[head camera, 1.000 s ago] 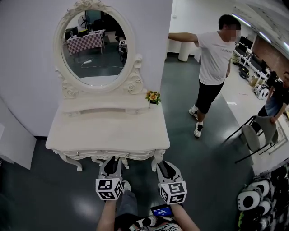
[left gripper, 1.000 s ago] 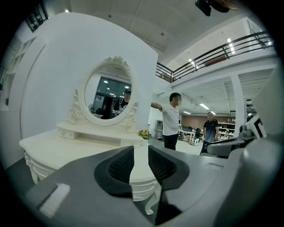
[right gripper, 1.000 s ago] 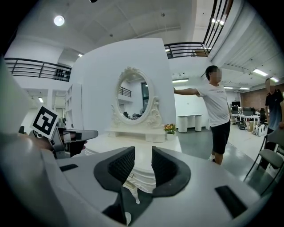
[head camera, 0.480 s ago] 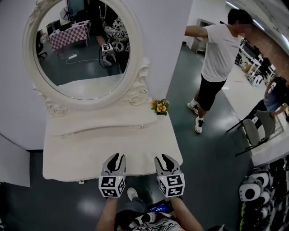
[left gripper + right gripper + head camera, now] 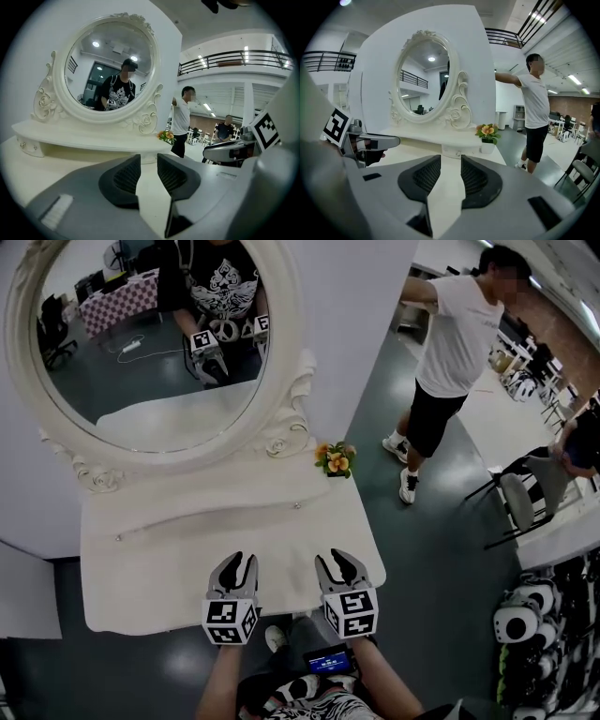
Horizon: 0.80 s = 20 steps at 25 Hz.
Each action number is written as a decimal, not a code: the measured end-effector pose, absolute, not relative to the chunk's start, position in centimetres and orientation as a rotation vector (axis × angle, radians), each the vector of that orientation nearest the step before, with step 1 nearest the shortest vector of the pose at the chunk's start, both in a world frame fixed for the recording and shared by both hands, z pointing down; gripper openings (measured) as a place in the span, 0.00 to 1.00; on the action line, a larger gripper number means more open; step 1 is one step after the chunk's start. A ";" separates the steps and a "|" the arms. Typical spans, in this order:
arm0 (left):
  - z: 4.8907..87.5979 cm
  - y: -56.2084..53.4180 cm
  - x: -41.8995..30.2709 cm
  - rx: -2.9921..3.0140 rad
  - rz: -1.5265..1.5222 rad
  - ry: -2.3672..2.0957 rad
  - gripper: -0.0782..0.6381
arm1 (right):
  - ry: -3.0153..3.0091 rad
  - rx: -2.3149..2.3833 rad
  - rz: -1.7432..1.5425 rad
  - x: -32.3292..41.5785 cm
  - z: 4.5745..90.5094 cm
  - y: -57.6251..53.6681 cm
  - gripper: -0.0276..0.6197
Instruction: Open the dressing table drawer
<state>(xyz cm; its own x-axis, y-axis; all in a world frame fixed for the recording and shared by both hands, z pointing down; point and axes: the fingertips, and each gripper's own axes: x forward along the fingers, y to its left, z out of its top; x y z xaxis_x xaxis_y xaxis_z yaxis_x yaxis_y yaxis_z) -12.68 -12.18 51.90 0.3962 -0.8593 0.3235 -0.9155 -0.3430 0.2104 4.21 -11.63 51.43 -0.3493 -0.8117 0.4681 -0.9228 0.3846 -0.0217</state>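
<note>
The white dressing table (image 5: 141, 568) has an oval mirror (image 5: 141, 343) and a low raised shelf with small knobbed drawers (image 5: 296, 505). The drawer front under the tabletop is hidden from the head view. My left gripper (image 5: 242, 561) and right gripper (image 5: 335, 559) hover side by side over the tabletop's front edge, pointing toward the mirror. Both pairs of jaws are opening, with only bare tabletop seen through the gaps. The left gripper (image 5: 149, 161) faces the shelf's underside. The right gripper (image 5: 451, 161) faces a small drawer knob (image 5: 457, 153).
A small pot of orange flowers (image 5: 336, 459) stands at the shelf's right end. A person in a white shirt (image 5: 459, 343) stands to the right on the dark floor. A grey chair (image 5: 520, 502) is further right. The mirror shows the holder and both grippers.
Both grippers have moved forward, from below the table's front edge to over its top. The lower drawer front with its knobs has dropped out of the head view.
</note>
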 end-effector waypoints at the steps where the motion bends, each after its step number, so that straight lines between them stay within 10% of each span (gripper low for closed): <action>1: 52.1 -12.4 -12.7 2.302 0.222 -1.533 0.26 | -2.265 1.503 0.404 4.2 51.6 -11.9 0.24; 20: 56.4 -16.4 -12.3 2.250 0.326 -1.494 0.29 | -2.216 1.433 0.491 3.1 56.7 -17.1 0.25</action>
